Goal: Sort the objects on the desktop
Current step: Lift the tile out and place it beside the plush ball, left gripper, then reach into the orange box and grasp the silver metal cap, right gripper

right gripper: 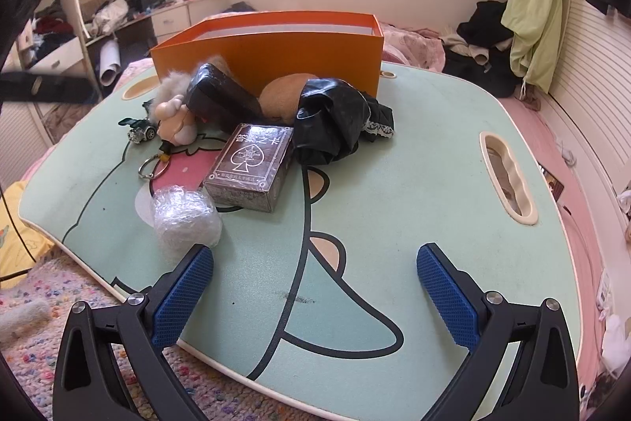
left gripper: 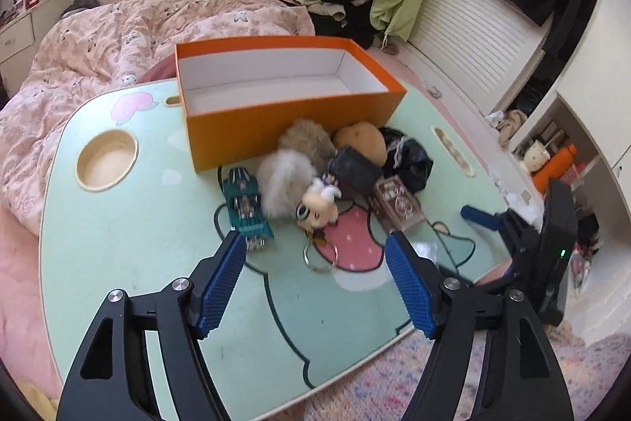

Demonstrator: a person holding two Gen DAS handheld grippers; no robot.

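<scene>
An open orange box (left gripper: 292, 123) (right gripper: 276, 54) with a white, bare inside stands at the back of the mint lap table (left gripper: 130, 239) (right gripper: 414, 192). In front of it lies a heap: a green toy car (left gripper: 246, 206), a white furry plush (left gripper: 284, 180), a cartoon keychain figure (left gripper: 319, 208) with its ring (left gripper: 319, 255), a brown card box (left gripper: 398, 204) (right gripper: 252, 164), a black pouch (left gripper: 355, 170), a tan plush (left gripper: 363, 141) and a black bag (right gripper: 327, 117). My left gripper (left gripper: 313, 247) hovers open just before the keychain, holding nothing. My right gripper (right gripper: 315, 259) is open over bare table, beside a bubble-wrap wad (right gripper: 185, 216).
A round cup recess (left gripper: 107, 160) sits at the table's left, slot handles (right gripper: 508, 176) at its right. The right gripper (left gripper: 552, 247) shows at the left view's right edge. A pink quilt (left gripper: 118, 38) lies behind; shelves (left gripper: 552, 152) and clothes surround the table.
</scene>
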